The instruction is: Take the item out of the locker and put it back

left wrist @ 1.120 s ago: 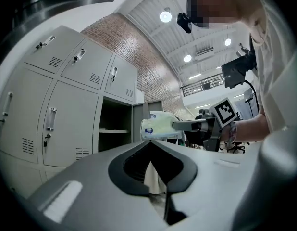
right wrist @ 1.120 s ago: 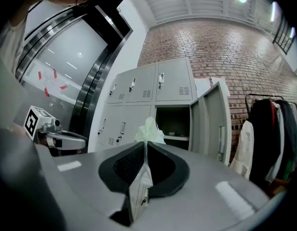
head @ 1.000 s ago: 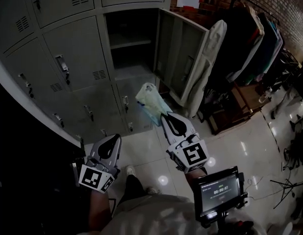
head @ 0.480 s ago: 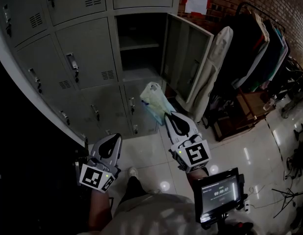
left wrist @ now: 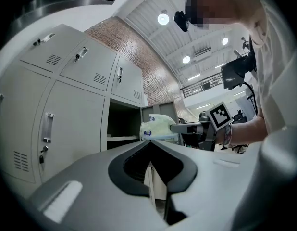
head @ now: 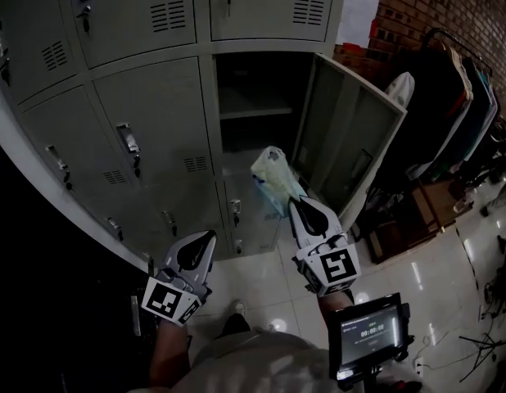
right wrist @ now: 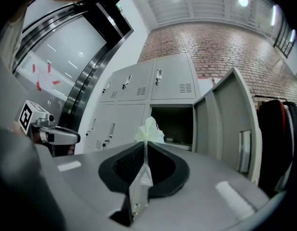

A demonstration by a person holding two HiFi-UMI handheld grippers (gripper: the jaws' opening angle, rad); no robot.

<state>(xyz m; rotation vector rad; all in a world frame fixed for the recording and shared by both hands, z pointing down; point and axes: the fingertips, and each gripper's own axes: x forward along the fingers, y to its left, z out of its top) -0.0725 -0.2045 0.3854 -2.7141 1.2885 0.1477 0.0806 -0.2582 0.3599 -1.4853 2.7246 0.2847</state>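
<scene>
A pale plastic bag (head: 275, 178) hangs in the air in front of the open locker (head: 253, 113), pinched at its edge by my right gripper (head: 295, 204), which is shut on it. In the right gripper view the bag (right wrist: 148, 131) sticks up between the jaws, its thin edge clamped. The left gripper view has the same bag (left wrist: 159, 128) at the tip of the right gripper. My left gripper (head: 210, 237) is lower left, below the closed lockers, shut with nothing in it. The locker door (head: 349, 150) stands swung open to the right.
Closed grey lockers (head: 146, 113) with handles fill the left and top. A rack of hanging clothes (head: 449, 113) stands at the right before a brick wall. A glossy tiled floor (head: 417, 252) lies below. A small screen (head: 369, 334) is mounted near my right forearm.
The head view has swung so the lockers sit lower and nearer. My right gripper and the bag have moved up toward the open compartment. The left gripper shifted slightly right.
</scene>
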